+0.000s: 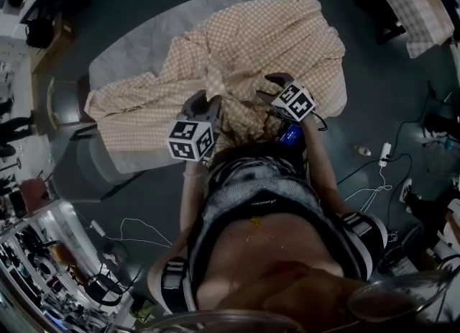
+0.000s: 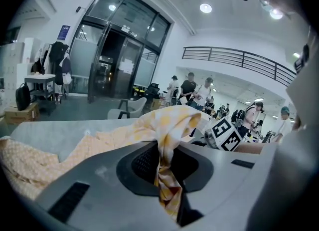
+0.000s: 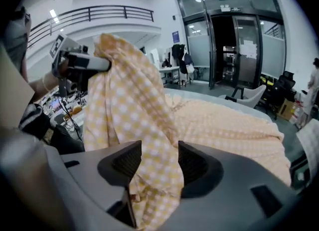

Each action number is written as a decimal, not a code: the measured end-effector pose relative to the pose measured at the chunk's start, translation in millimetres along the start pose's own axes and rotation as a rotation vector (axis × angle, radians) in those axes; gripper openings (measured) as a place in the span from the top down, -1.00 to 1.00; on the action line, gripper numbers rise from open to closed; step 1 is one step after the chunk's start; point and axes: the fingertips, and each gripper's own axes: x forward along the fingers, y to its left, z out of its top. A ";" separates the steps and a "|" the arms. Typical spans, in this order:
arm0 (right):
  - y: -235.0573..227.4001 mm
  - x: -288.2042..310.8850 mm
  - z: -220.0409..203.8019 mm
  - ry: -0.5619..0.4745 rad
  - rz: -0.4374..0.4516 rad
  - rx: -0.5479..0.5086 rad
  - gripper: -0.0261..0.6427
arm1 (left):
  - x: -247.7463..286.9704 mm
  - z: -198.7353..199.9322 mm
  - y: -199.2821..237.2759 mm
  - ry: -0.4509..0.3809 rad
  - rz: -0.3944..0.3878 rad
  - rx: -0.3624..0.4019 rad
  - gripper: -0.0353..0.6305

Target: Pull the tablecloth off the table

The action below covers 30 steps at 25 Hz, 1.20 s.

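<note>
An orange checked tablecloth (image 1: pixel 244 44) lies bunched across the grey oval table (image 1: pixel 136 44). My left gripper (image 1: pixel 206 101) is at the near edge, shut on a raised fold of the cloth (image 2: pixel 167 125) that runs down between its jaws (image 2: pixel 167 167). My right gripper (image 1: pixel 275 85) is just to its right. Its jaws stand wide apart, with a hanging fold of the cloth (image 3: pixel 134 105) loose between them (image 3: pixel 155 162). In the right gripper view the left gripper (image 3: pixel 82 63) holds the top of that fold.
A chair (image 1: pixel 65 101) stands at the table's left end. Cables and a power strip (image 1: pixel 384 153) lie on the floor to the right. Another checked cloth (image 1: pixel 410 1) lies at the top right. Several people (image 2: pixel 192 88) stand far behind the table.
</note>
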 end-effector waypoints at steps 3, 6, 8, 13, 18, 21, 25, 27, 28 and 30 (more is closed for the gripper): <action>-6.9 22.2 -23.1 0.092 0.015 -0.012 0.13 | -2.8 -1.2 1.3 -0.004 0.016 -0.006 0.78; -12.7 40.0 -45.2 0.167 0.022 -0.003 0.12 | -4.9 -2.1 2.4 -0.004 0.026 -0.014 0.78; -15.1 48.4 -56.0 0.195 0.032 0.018 0.10 | -4.5 -3.6 1.5 0.002 0.030 -0.012 0.78; -19.4 62.8 -70.7 0.237 0.044 0.088 0.07 | 0.6 -12.8 -6.3 0.035 0.024 0.006 0.78; -22.0 84.9 -90.0 0.302 0.015 0.155 0.07 | 9.3 -31.6 -16.6 0.095 -0.001 0.016 0.78; -22.6 93.9 -92.6 0.330 -0.039 0.153 0.08 | 11.9 -39.2 -19.6 0.113 -0.010 0.007 0.78; -33.0 99.0 -95.3 0.361 -0.129 0.069 0.35 | 12.6 -47.6 -17.8 0.138 -0.021 0.002 0.78; -37.9 97.5 -93.0 0.342 -0.140 0.123 0.54 | 11.7 -50.4 -16.7 0.145 -0.026 0.000 0.78; -39.6 96.4 -91.1 0.327 -0.133 0.163 0.61 | 11.3 -51.0 -16.3 0.146 -0.028 -0.001 0.78; -39.3 94.9 -84.8 0.284 -0.100 0.219 0.67 | 10.3 -50.5 -15.8 0.143 -0.032 0.000 0.78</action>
